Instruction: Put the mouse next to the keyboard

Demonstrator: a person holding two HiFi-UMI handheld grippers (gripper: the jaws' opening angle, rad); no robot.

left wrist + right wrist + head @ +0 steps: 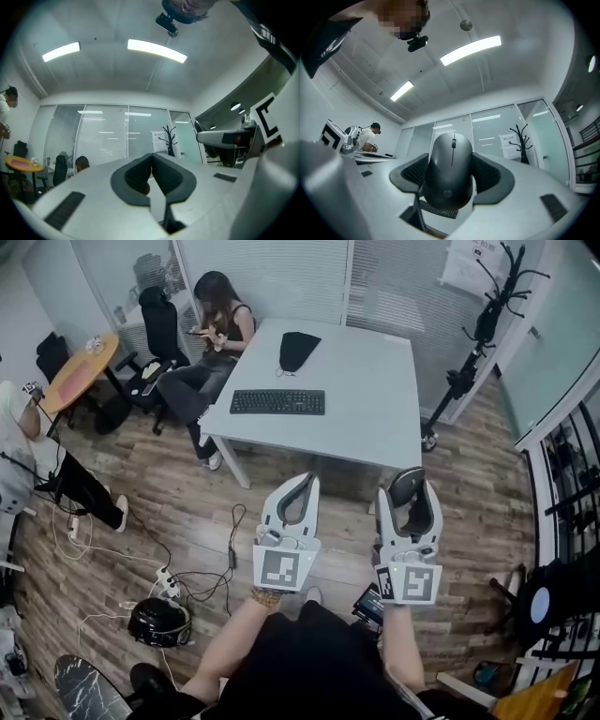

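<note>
Carry stage. The right claw is clamped on the mouse, held over the floor, well short of the counter. The left claw is closed with nothing between its jaws. The keyboard lies on the counter's near-left part, with bare surface to its right; a dark item, possibly a cloth or pouch, sits farther back. The next move probably calls for carrying the mouse forward and setting it flat just right of the keyboard before releasing.
</note>
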